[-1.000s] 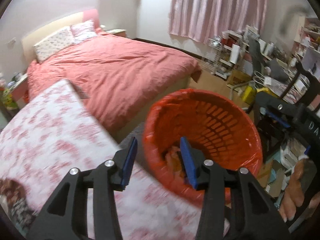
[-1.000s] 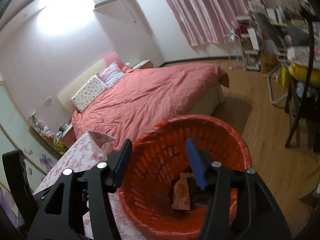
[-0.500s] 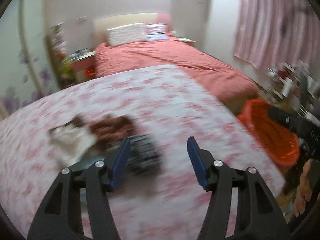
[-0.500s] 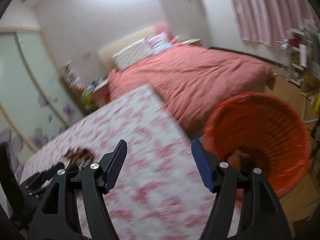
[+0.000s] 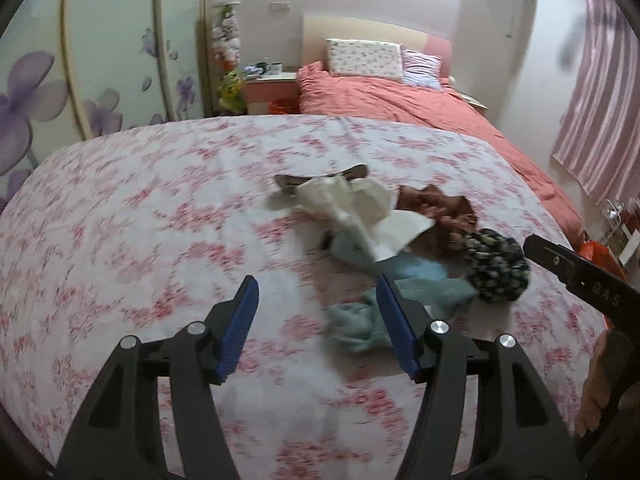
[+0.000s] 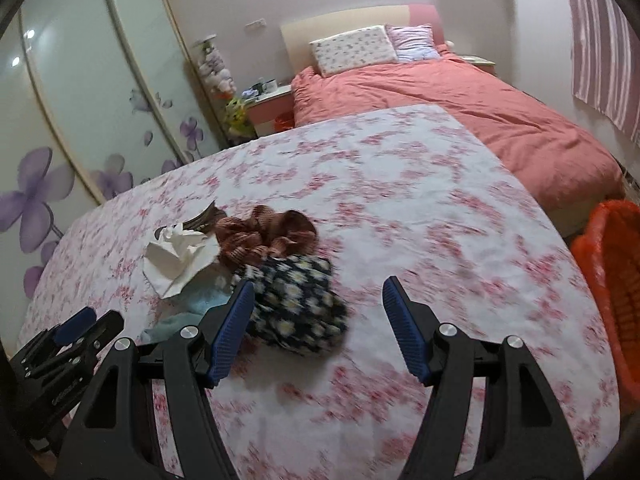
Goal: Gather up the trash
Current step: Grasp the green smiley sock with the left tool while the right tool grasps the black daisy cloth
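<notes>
Lying near the table's (image 6: 420,200) middle, at one o'clock from the spread, empty left claw (image 5: 316,320), the crumpled white tissue (image 5: 352,208) looks light, soft, best pinched at its raised folds.

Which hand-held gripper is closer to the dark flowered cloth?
Right. The right hand-held gripper has the flowered cloth just beside its left finger; the left hand-held gripper sits farther off, over the blue cloth.

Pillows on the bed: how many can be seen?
2. A floral pillow leans against the headboard; a striped pillow sits to its right. More may be hidden behind them.
</notes>
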`<action>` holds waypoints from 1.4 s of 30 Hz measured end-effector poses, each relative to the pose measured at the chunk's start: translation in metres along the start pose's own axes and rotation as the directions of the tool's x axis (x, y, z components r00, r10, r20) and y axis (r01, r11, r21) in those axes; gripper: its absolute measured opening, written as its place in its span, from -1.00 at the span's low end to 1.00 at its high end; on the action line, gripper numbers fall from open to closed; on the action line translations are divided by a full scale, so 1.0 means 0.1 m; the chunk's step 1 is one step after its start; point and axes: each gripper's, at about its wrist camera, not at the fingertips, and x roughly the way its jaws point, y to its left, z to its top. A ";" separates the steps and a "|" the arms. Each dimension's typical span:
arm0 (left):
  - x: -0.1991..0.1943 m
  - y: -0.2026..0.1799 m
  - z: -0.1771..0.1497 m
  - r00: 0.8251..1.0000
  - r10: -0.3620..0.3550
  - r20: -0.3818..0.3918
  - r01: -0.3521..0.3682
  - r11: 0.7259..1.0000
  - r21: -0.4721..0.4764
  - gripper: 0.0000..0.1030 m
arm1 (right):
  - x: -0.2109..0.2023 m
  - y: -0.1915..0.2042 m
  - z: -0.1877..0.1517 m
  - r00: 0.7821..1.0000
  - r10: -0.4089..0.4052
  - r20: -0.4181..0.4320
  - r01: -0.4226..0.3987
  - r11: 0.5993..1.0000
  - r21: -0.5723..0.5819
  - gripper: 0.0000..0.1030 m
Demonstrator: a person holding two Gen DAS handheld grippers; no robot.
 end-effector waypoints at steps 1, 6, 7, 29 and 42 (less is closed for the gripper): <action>0.00 0.04 -0.01 1.000 0.001 -0.002 -0.001 1.000 -0.009 0.18 | 0.04 0.03 0.01 1.000 -0.002 -0.006 0.002 1.000 -0.004 0.29; 0.05 0.09 -0.04 1.000 -0.005 -0.012 0.005 1.000 -0.031 0.21 | 0.24 0.12 -0.02 0.999 -0.021 -0.050 0.019 0.999 -0.028 0.29; 0.07 0.07 -0.04 1.000 -0.010 -0.015 0.010 0.999 -0.031 0.21 | 0.25 0.11 -0.04 0.998 -0.021 -0.060 0.019 0.999 -0.034 0.21; 0.47 -0.54 -0.15 0.990 -0.090 -0.106 0.093 0.995 0.029 0.34 | -0.03 -0.59 -0.15 0.995 -0.097 -0.039 0.099 0.994 0.050 -0.75; 0.46 -0.73 -0.18 0.989 -0.117 -0.093 0.123 0.990 0.063 0.04 | -0.04 -0.70 -0.23 0.993 -0.114 -0.032 0.116 0.992 0.046 -0.74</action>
